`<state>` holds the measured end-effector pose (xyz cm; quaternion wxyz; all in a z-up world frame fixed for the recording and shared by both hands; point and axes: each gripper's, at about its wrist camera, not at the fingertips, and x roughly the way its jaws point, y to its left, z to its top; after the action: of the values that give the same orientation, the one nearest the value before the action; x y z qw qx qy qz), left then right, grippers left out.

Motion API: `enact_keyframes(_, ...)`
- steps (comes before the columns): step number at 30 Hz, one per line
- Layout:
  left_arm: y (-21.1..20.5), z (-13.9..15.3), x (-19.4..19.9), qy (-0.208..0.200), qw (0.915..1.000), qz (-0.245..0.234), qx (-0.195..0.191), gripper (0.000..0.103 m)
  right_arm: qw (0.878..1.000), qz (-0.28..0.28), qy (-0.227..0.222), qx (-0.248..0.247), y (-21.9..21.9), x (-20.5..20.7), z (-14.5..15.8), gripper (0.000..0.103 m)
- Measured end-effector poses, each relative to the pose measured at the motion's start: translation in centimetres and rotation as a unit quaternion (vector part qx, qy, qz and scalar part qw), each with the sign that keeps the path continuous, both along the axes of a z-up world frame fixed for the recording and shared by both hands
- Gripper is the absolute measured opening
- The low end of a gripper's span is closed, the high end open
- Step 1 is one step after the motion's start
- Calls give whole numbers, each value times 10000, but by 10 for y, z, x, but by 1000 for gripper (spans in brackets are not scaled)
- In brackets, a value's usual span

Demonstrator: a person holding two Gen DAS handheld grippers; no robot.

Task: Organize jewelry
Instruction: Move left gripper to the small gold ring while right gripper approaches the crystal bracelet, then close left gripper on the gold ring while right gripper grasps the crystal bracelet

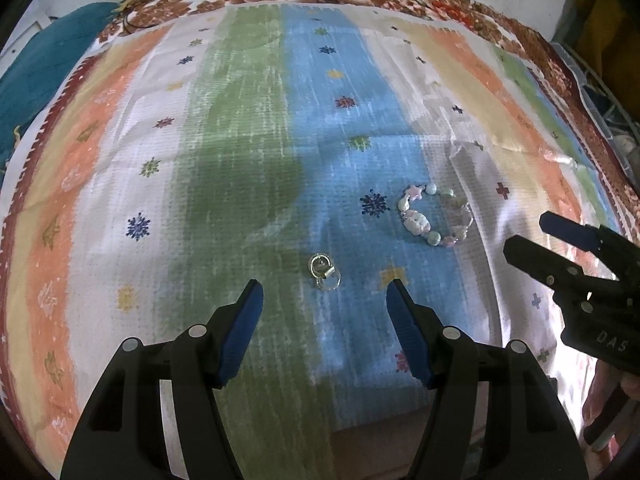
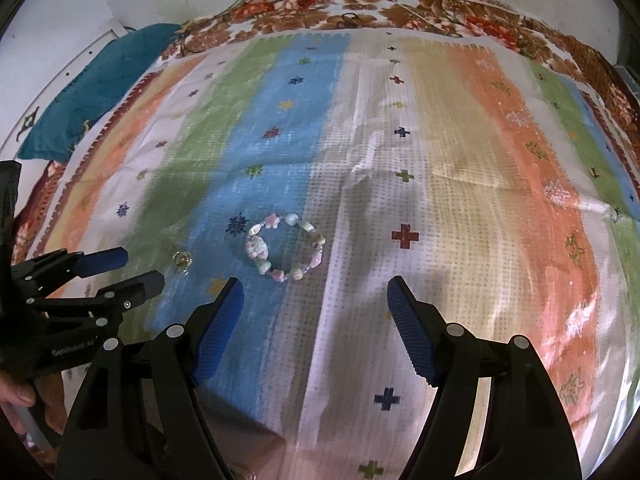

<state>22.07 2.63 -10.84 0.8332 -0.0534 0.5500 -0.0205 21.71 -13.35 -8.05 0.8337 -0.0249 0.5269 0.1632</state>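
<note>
Lying loose on the striped woven cloth (image 1: 240, 128), two small pieces of jewelry were seen: a beaded bracelet (image 1: 436, 216) on the boundary between the blue stripe and the white one, and a small metal ring with a clear stone (image 1: 323, 272) just ahead of the left gripper (image 1: 322, 300), on the edge of the blue stripe. The left gripper was held wide open with nothing between its blue pads, and the ring sat almost on its centre line. The right gripper (image 2: 314, 300) was likewise spread wide and empty, with the bracelet just ahead of it and off to its left pad. The ring was judged the likelier piece to be lost: being small, low and glassy, it could be pushed along or flicked away by a pad closing slightly off centre, and the soft cloth could be pinched up with it. The bracelet was judged liable to sag or slip if only one bead were caught. A clash was also thought possible, since the two grippers stood near each other, each showing at the side of the other's view. No tray or box for the jewelry could be made out in either view. Open cloth lay broadly ahead and to both sides; a floral bedspread (image 2: 400, 8) bordered the far edge, with a teal cloth (image 2: 100, 88) at the far left and a wall behind.
</note>
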Motion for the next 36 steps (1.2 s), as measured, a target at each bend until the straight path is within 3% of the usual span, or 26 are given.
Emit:
enact_keyframes(24,2,-33,27,162,9991,-238,296,64,9994,-50,256,-239,14,38,-42,74)
enact_keyframes(31,-3,-35,28,102,9982,-372,467,64,9983,89,224,-540,26,42,-50,80)
enact_keyframes(33,-3,-35,28,104,9979,-391,513,59,9981,108,189,-581,27,42,-51,80)
enact_keyframes(36,-1,-34,27,126,9981,-368,488,39,9982,133,204,-551,25,42,-52,80)
